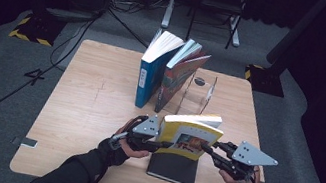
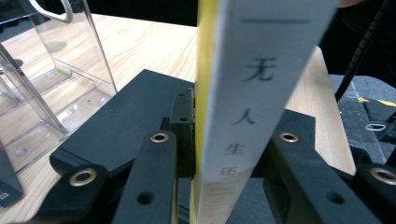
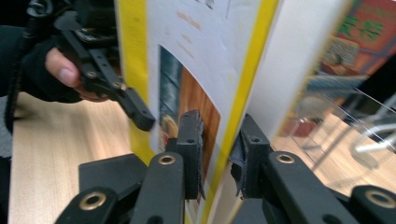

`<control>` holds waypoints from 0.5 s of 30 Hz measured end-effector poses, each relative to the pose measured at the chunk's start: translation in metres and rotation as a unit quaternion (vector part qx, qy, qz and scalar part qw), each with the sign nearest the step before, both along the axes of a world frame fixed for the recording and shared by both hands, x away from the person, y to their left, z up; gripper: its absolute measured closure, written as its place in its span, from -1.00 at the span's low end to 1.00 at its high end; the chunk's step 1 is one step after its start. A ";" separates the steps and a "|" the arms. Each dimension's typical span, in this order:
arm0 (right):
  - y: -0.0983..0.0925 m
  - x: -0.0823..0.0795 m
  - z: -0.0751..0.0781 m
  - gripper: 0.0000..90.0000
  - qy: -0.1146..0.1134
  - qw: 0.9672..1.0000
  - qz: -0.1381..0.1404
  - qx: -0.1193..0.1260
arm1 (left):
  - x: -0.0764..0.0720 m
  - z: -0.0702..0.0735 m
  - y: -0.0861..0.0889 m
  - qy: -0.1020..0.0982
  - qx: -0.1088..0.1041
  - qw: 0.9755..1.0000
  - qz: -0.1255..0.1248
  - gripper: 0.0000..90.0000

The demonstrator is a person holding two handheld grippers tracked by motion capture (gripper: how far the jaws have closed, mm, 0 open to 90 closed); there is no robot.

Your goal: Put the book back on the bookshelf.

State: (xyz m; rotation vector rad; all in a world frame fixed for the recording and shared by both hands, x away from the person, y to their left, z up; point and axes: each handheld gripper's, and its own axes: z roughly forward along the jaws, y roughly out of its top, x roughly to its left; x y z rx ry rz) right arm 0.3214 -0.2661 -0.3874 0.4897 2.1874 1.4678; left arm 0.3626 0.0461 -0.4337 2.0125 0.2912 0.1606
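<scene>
Yellow paperback (image 1: 189,138) stands upright, clamped between left tongs (image 1: 159,145) and right tongs (image 1: 207,150).

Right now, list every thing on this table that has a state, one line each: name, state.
yellow book: upright, held off the table between both grippers
left gripper: shut on the yellow book's spine edge
right gripper: shut on the yellow book's page edge
black book: closed, lying flat
blue book: standing, leaning
red book: standing, leaning against the blue book
clear stand: upright, empty

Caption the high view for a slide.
Two hand-held grippers, left and right, hold a yellow book upright above a black book.
</scene>
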 end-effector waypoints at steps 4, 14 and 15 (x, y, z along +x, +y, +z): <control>-0.006 0.002 -0.003 0.62 -0.002 1.000 -0.022 -0.005 | -0.003 0.001 0.000 -0.002 0.005 1.000 -0.004 0.65; 0.003 0.018 -0.030 0.35 0.027 0.998 -0.034 -0.038 | -0.008 -0.001 0.013 0.006 -0.001 1.000 -0.002 0.66; 0.006 0.020 -0.033 0.32 0.033 0.998 -0.030 -0.039 | -0.007 -0.001 0.013 0.005 -0.002 1.000 -0.003 0.65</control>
